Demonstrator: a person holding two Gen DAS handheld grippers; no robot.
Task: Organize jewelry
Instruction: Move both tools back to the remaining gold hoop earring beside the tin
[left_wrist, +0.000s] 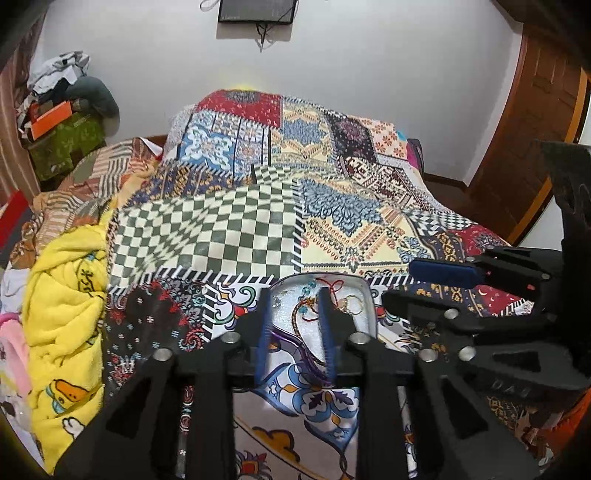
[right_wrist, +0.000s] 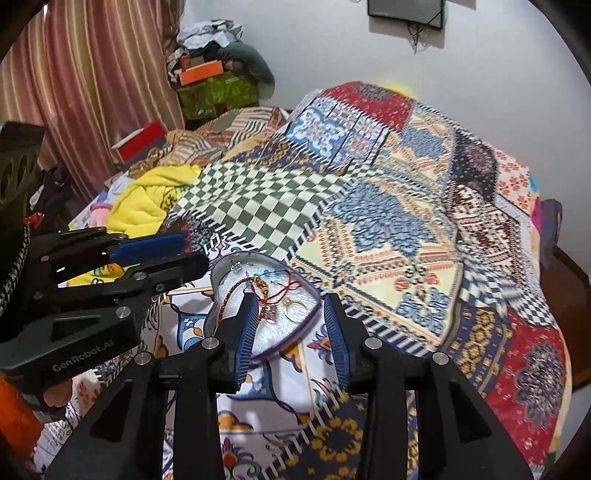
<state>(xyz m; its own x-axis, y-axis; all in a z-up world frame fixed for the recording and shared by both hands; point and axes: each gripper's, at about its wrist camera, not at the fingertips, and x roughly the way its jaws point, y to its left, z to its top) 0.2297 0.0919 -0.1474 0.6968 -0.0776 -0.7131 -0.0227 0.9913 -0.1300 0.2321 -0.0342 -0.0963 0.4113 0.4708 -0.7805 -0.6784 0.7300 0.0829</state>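
A heart-shaped metal tin (right_wrist: 221, 266) with a purple edge lies on the patchwork bedspread, also seen as the tin (left_wrist: 366, 295) in the left wrist view. Inside it lie a braided bracelet (right_wrist: 229, 301), a red thread (right_wrist: 290, 287) and gold rings (right_wrist: 295, 311). The left wrist view shows the same gold rings (left_wrist: 351, 304) and red thread (left_wrist: 335, 285). My left gripper (left_wrist: 294, 295) is open, fingers framing the tin's contents. My right gripper (right_wrist: 291, 301) is open too, hovering at the tin's near edge. Neither holds anything. How high each hangs above the tin is unclear.
The patchwork bedspread (left_wrist: 207, 236) covers the bed. A yellow towel (left_wrist: 62, 306) is bunched at the left. Clutter with an orange box (right_wrist: 201, 72) sits in the far corner beside striped curtains (right_wrist: 92, 74). A wooden door (left_wrist: 532, 122) stands at the right.
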